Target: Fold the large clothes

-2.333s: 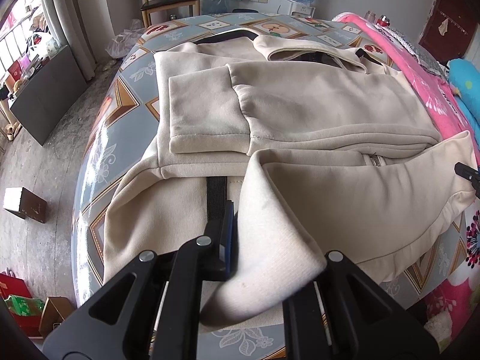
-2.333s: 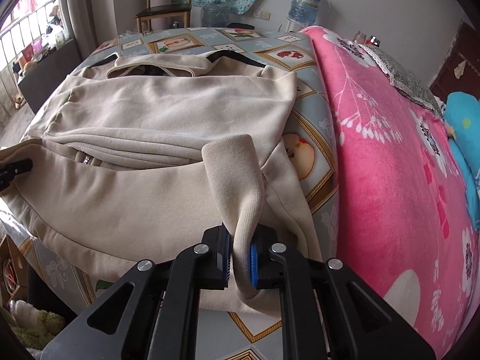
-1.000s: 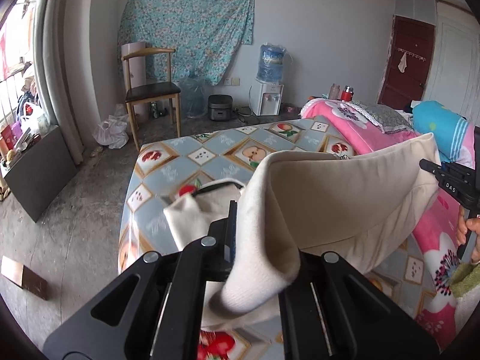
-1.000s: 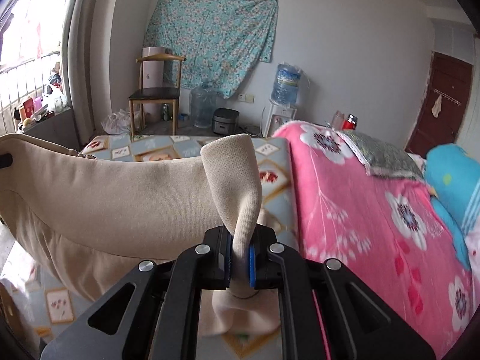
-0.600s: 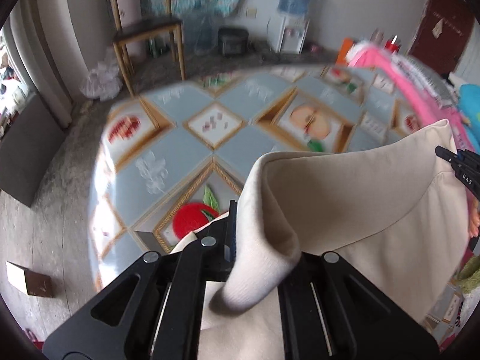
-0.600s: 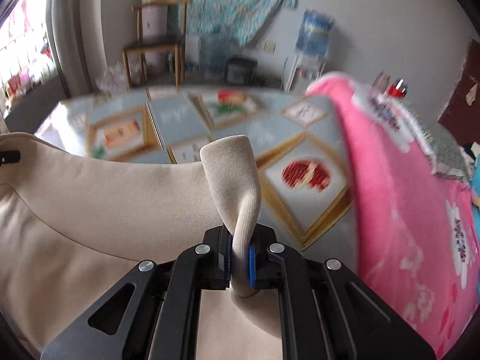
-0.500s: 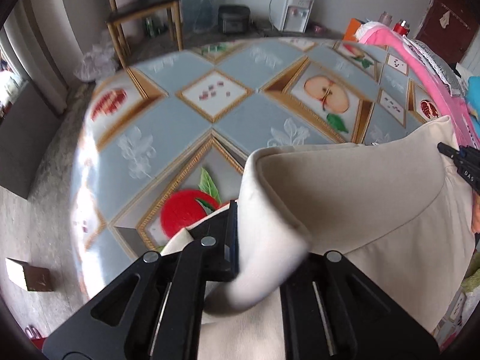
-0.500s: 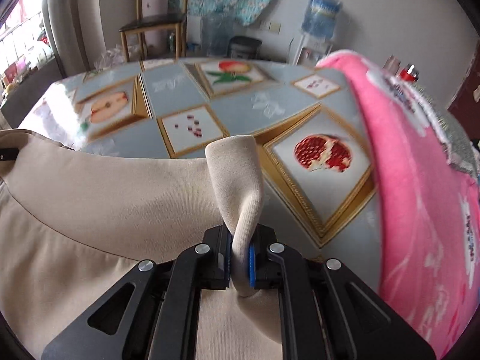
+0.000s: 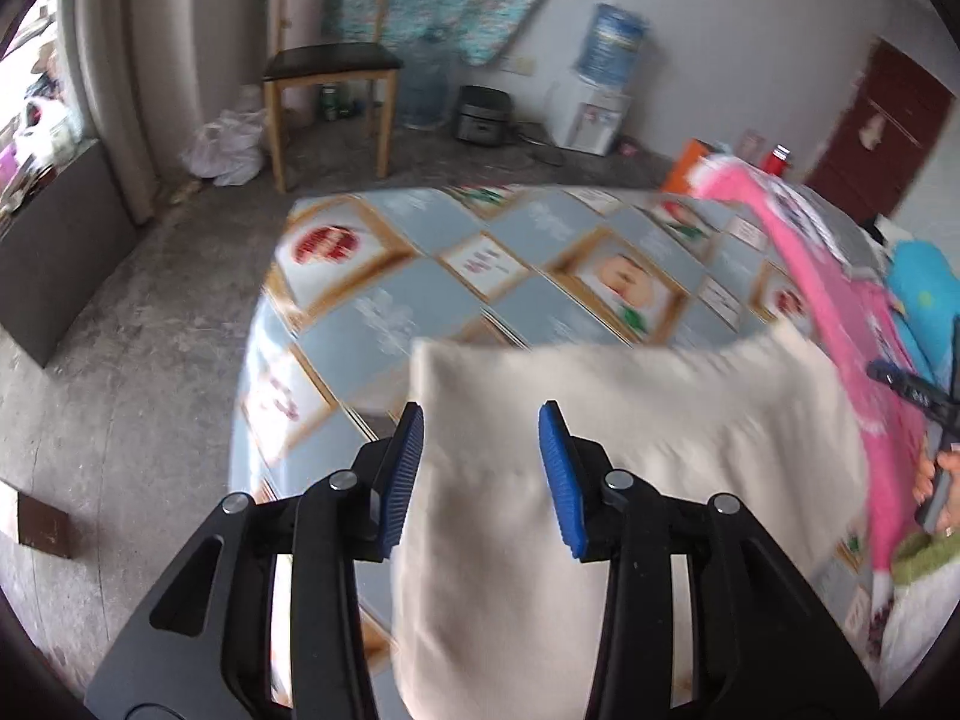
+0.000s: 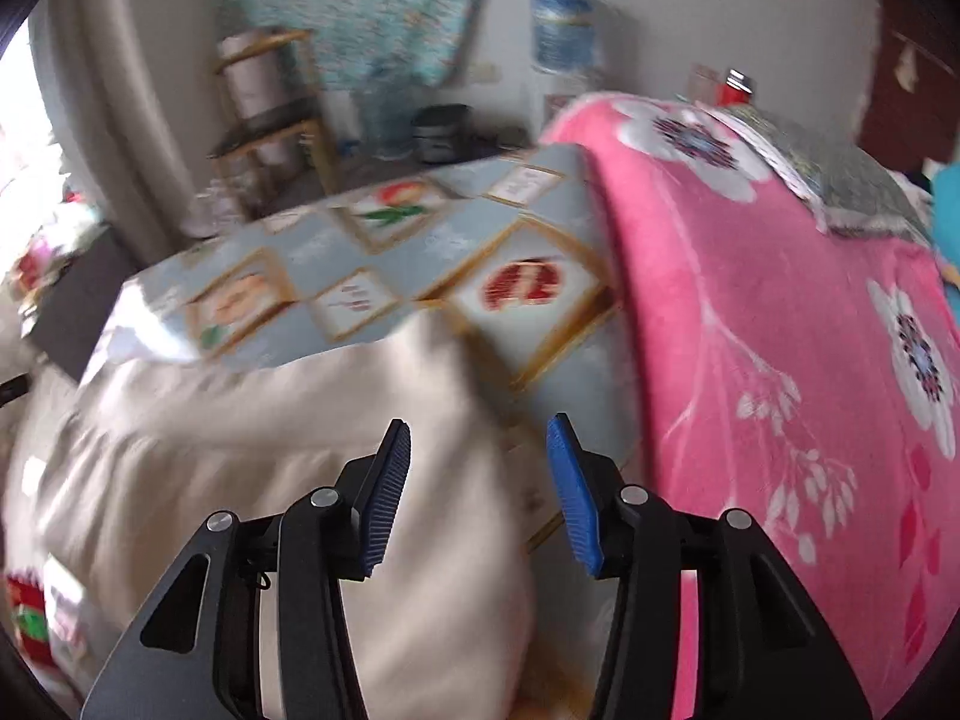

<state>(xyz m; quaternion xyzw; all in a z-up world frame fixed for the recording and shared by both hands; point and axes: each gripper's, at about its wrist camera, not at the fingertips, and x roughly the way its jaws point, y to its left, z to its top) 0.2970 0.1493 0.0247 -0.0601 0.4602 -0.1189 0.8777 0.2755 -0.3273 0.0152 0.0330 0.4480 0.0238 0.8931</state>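
Note:
A cream sweatshirt (image 9: 630, 420) lies folded on the bed's fruit-patterned cover (image 9: 384, 312). In the left wrist view my left gripper (image 9: 480, 468) hovers over the garment's left corner; its jaws are opening and the blue pads (image 9: 405, 468) stand apart from the cloth below. In the right wrist view my right gripper (image 10: 480, 480) is above the sweatshirt (image 10: 240, 450) at its right edge, jaws opening, with nothing pressed between the pads (image 10: 573, 492). The other gripper's tip (image 9: 912, 390) and a hand (image 9: 942, 474) show at the right edge of the left wrist view. Both views are blurred.
A pink flowered blanket (image 10: 780, 330) covers the bed's right side. Beyond the bed's far end stand a wooden chair (image 9: 330, 72), a water dispenser (image 9: 600, 90), a cooker (image 9: 483, 114) and a plastic bag (image 9: 225, 147) on the grey floor. A dark red door (image 9: 876, 138) is at back right.
Both grippers carried the lifted hem forward and down over the bed, then let it go. Their jaws were pinched on cloth half a second ago and now stand apart, the garment dropped flat.

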